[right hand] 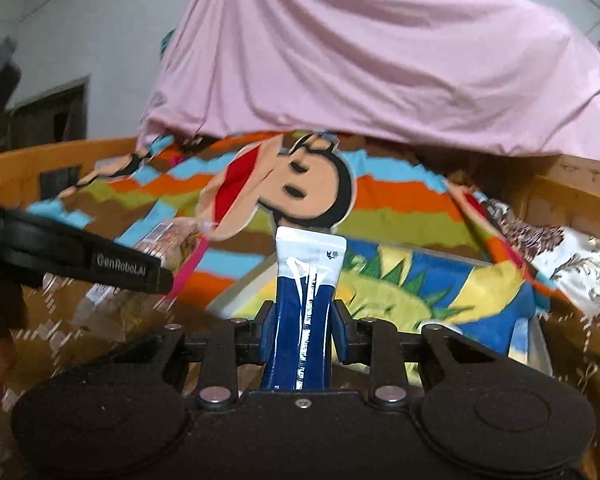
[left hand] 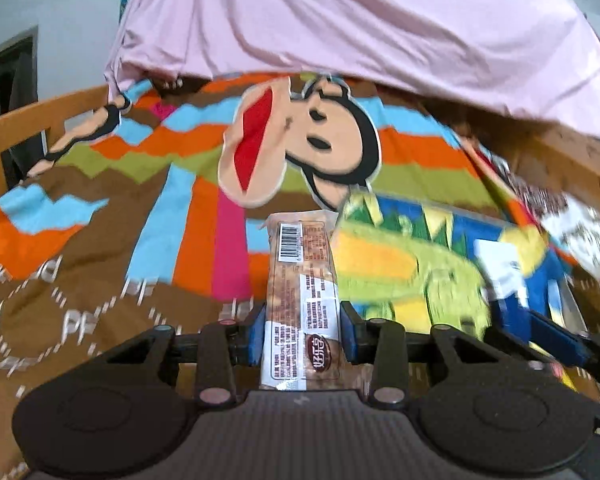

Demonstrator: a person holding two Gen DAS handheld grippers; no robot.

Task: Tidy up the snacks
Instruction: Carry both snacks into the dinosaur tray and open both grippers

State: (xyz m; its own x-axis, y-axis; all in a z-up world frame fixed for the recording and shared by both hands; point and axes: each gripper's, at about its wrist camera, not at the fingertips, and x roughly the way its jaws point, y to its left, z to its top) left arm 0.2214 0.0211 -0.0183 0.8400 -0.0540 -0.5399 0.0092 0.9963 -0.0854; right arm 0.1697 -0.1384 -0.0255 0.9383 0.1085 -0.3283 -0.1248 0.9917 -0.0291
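Observation:
My left gripper (left hand: pixel 303 330) is shut on a long brown snack pack (left hand: pixel 302 280) with a barcode label, which sticks out forward between the blue pads, lifted above the bed. My right gripper (right hand: pixel 303 330) is shut on a blue and white snack pouch (right hand: pixel 306 300), held upright between its pads. In the right wrist view the left gripper's black body (right hand: pixel 84 258) and its brown snack pack (right hand: pixel 168 240) show at the left. A box with a colourful sun picture (left hand: pixel 432 276) (right hand: pixel 440 300) lies on the bed just beyond both grippers, to the right.
A cartoon-print blanket (left hand: pixel 140 200) (right hand: pixel 400 200) covers the bed. A wooden bed rail (left hand: pixel 28 124) (right hand: pixel 572 196) runs along both sides. A large pink sheet (left hand: pixel 360 20) (right hand: pixel 380 60) hangs over the far end. A floral pillow (right hand: pixel 580 268) lies at the right.

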